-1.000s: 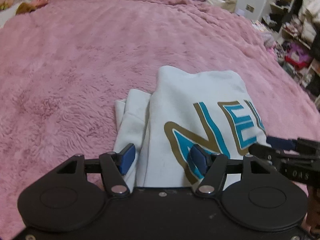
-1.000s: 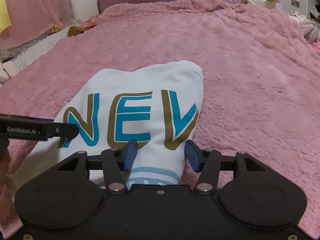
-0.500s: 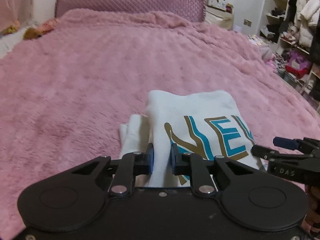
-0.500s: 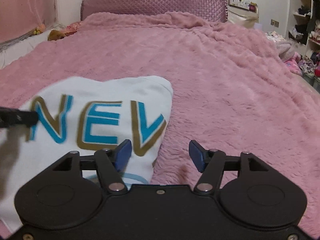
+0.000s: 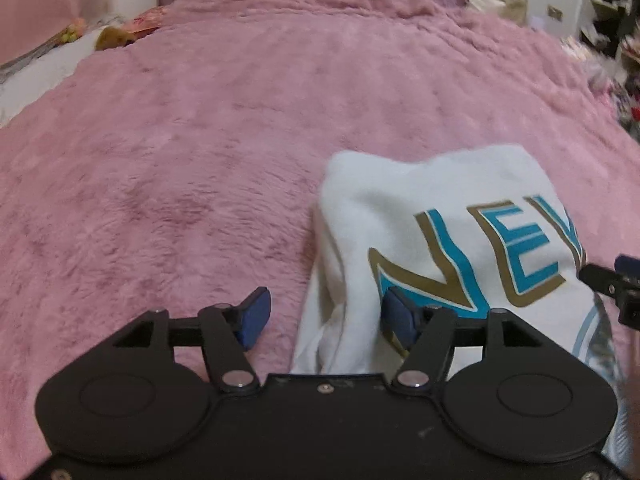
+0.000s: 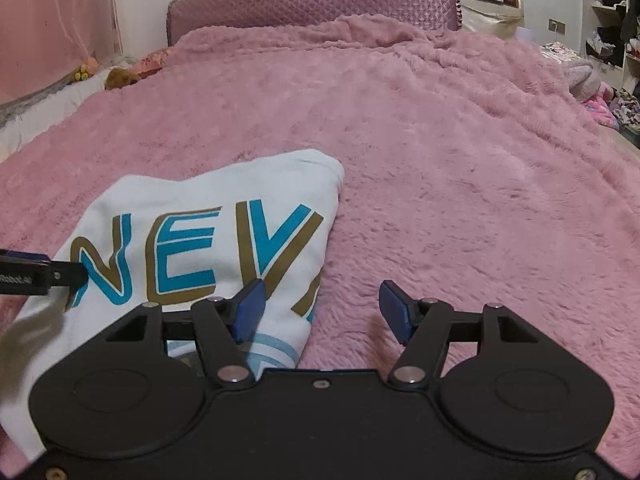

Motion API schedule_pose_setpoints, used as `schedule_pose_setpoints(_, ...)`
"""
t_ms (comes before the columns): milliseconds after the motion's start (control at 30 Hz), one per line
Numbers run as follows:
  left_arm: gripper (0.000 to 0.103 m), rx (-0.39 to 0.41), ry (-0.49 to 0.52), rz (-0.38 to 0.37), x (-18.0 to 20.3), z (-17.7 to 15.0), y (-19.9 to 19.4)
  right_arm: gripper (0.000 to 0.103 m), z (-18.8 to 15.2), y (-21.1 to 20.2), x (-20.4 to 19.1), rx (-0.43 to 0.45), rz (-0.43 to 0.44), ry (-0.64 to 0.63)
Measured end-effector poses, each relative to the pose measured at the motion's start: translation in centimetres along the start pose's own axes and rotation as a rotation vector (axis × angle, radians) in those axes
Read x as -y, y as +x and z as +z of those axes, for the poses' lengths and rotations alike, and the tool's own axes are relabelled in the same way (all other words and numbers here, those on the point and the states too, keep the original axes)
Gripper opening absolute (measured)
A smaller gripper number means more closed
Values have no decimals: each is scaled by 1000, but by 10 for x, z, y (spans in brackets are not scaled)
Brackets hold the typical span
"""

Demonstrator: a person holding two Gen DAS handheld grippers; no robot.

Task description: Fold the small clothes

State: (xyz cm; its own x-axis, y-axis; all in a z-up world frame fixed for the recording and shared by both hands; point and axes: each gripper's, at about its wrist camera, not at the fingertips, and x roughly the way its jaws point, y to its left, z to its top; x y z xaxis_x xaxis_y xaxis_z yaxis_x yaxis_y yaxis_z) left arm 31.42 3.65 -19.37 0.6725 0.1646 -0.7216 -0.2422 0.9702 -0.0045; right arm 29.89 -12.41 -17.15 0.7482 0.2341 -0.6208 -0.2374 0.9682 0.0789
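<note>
Pink plush: the blanket (image 6: 460,168) covers the whole bed; every place below is given relative to the garment lying on it.
Garment: a white top (image 5: 440,232) with teal and gold letters, already folded into a compact bundle and resting on the blanket at the near edge of the bed.
Left tongs (image 5: 326,318): spread wide and holding nothing; the left edge of the garment runs up between the two blue pads, the right pad over the printed cloth, the left pad over bare blanket beside it.
Right tongs (image 6: 322,310): also wide and empty; they straddle the garment's right edge, the left pad above the print, the right pad out over the blanket.
Loose part: on the garment's left side a narrower tucked layer (image 5: 324,320) sags out below the top panel, near the left tongs.
Risk one: I judge that a pinch taking only the top panel would leave that under-layer behind, and the fold would open when lifted.
Risk two: the deep pile could be caught with the cloth if a pad bites low, dragging the blanket and skewing the bundle.
Risk three: uneven pulls from the two sides would likely twist the folded shape.
Stage: judging by the neat outline, folding looks nearly done.
</note>
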Motion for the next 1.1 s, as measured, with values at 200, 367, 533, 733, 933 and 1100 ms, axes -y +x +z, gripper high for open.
schedule_pose_setpoints(200,64,35,115,188,2,-16,-13,60,-6,-26,-7,25,63,3)
schedule_pose_setpoints(367,66,-101,212,259,12,-35,23,60,-28,-1,-20,-46,34,-54)
schedule_pose_setpoints(533,64,-22,142,237,5,-34,-18,60,-18,-33,-13,8,51,-7)
schedule_pose_setpoints(733,67,-53,-6,-29,-4,-64,-59,26,-47,-68,-21,-26,220,16)
schedule_pose_setpoints(933,71,-215,49,18,6,-78,-38,27,-74,-61,-57,-117,72,-160)
schedule_pose_setpoints(1100,70,-144,26,33,6,-81,-54,28,-71,-63,-48,-114,88,-81)
